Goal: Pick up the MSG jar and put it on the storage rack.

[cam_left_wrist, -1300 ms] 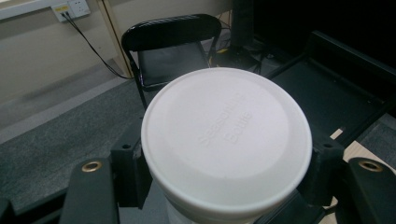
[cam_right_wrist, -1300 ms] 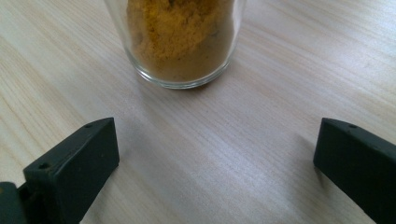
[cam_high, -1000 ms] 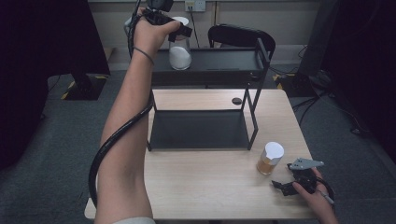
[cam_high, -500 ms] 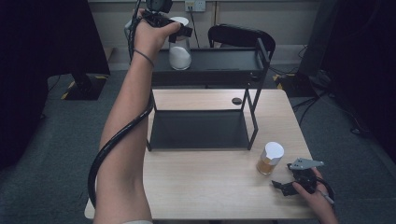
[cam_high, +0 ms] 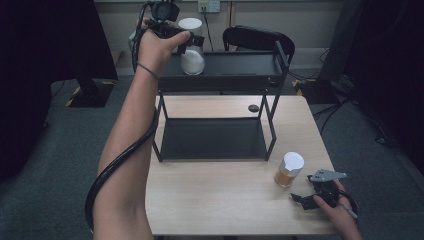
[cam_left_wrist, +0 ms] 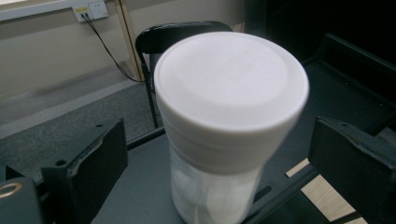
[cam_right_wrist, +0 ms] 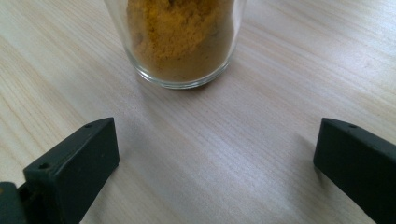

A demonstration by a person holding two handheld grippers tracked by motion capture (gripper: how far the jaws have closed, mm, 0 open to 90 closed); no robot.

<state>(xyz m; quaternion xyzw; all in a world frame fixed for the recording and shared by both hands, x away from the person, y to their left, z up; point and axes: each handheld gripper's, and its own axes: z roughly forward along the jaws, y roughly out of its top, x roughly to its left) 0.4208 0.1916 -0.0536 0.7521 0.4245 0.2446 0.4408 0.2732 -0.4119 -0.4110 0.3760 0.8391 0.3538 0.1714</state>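
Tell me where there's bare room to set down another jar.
Free: the black rack's top shelf right of the white-lidded jar, its lower shelf, and the wooden tabletop in front. Crowded: around the orange-powder jar by the right gripper.

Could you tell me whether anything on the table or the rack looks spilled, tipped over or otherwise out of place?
Nothing stands out. The white-lidded jar stands upright on the rack's top shelf between the left gripper's open jaws, which have just been opening. The jar of yellow powder stands upright on the table, lid on, with no spill around it.
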